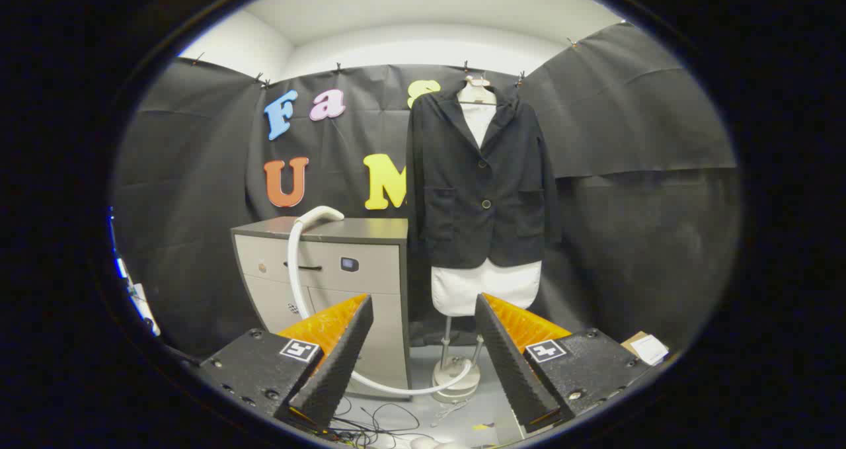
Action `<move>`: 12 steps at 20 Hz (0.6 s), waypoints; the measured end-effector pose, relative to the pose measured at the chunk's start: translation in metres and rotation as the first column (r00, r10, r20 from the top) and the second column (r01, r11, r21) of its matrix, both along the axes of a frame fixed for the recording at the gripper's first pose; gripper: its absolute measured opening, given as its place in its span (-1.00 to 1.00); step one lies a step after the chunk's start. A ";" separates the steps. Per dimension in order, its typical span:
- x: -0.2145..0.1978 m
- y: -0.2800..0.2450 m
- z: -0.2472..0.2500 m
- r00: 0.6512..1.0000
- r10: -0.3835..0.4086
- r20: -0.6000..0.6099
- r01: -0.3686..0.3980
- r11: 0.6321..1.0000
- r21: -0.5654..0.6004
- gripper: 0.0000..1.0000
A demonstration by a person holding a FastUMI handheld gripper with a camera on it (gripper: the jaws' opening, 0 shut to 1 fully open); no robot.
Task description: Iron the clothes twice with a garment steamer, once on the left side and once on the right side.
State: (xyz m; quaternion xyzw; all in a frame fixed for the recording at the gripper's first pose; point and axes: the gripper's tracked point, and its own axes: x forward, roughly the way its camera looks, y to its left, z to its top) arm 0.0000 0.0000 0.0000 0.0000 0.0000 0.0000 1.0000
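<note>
a: what am i looking at, biggest first?

b: start from the cabinet (330, 270), the grey one with drawers; everything else sits relative to it. just to the cabinet's right hangs the black jacket (481, 178) on a white dress form (486, 287), with the form's pole and round base (456, 376) on the floor by the cabinet's lower right corner.

a: and the steamer?

b: the garment steamer's head (320, 213) lies on the cabinet top, near its left end. its white hose (294, 270) drops down the cabinet front, then sweeps along the floor to the base.

a: what is my hand-held gripper (423, 363) doing?

b: its fingers are spread wide and hold nothing. the cabinet's lower right corner and the form's base show between them, well beyond the tips.

a: so the step in hand?

b: by my reading, you have not picked up the steamer yet. swing left and up toward the cabinet top, come at the head along its length, and close both fingers across the handle part, not on the hose. lift it straight off before turning toward the jacket.

a: anything in the way?

b: the hose loop may drag or catch on the cabinet's edge, so allow slack. loose black cables (370, 422) lie on the floor in front of the cabinet, and a small cardboard box (644, 348) sits far to its right, past the form.
</note>
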 end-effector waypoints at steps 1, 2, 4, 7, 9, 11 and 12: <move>0.000 0.001 0.001 1.000 0.003 0.002 -0.003 1.000 -0.005 0.97; -0.001 0.004 0.003 1.000 0.004 0.003 -0.004 1.000 -0.007 0.97; -0.001 0.006 0.005 1.000 0.003 0.001 -0.003 1.000 -0.005 0.97; 0.000 0.009 0.004 1.000 0.000 -0.011 0.000 1.000 0.005 0.97; 0.002 0.011 0.004 1.000 -0.002 -0.014 0.002 1.000 0.007 0.97; 0.003 0.012 0.005 1.000 -0.010 -0.014 0.011 1.000 0.011 0.97; 0.004 0.013 0.006 1.000 -0.014 -0.011 0.014 1.000 0.012 0.97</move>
